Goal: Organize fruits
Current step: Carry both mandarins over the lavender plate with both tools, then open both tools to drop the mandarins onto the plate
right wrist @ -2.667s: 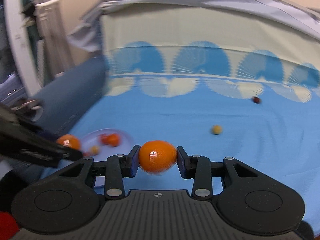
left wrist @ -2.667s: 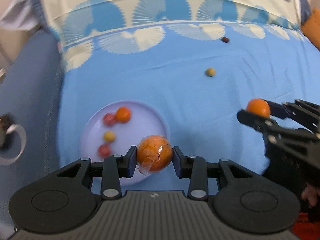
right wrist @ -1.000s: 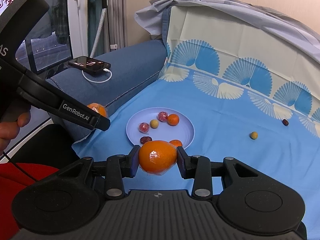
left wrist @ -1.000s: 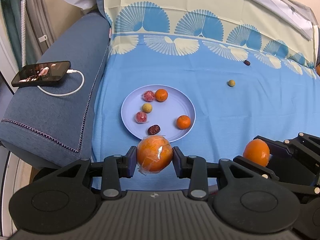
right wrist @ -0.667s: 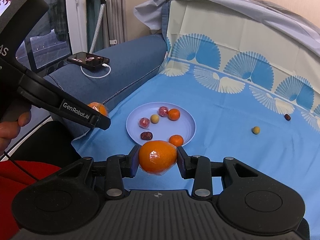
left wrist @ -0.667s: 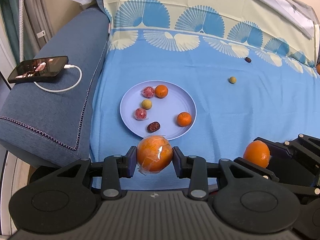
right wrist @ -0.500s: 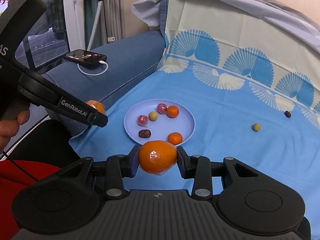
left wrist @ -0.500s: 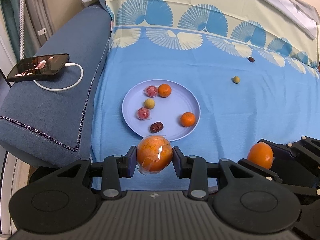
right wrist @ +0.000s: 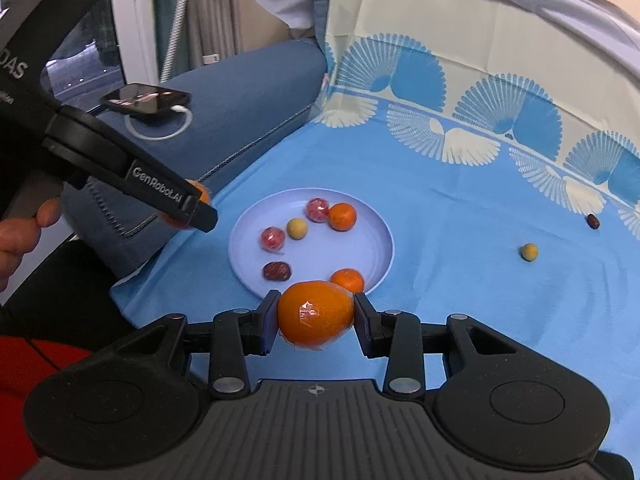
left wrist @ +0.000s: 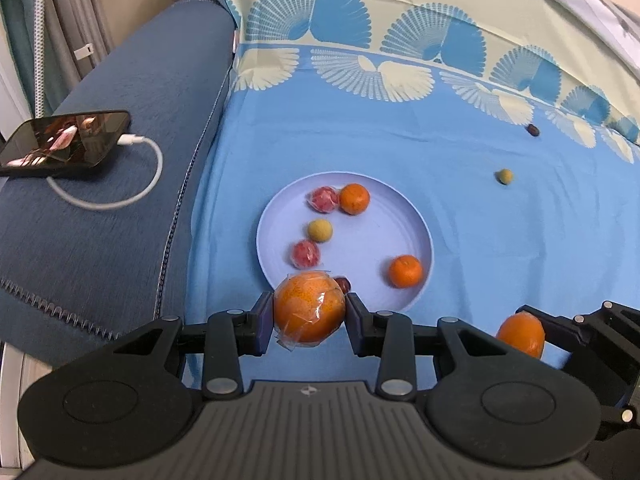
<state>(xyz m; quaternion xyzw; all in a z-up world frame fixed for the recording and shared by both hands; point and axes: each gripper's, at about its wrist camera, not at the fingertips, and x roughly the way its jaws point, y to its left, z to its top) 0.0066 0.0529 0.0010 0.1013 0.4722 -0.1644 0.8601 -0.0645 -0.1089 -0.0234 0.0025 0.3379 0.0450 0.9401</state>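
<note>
Now left gripper (left wrist: 309, 317) clamping wrapped orange (left wrist: 309, 307), near plate (left wrist: 404, 220) rim

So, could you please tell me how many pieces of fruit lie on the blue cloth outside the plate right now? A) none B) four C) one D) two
D: only a small yellow-green fruit and a dark date lie on the blue cloth, well beyond the plate; the left gripper and the right gripper each hold a wrapped orange.
</note>
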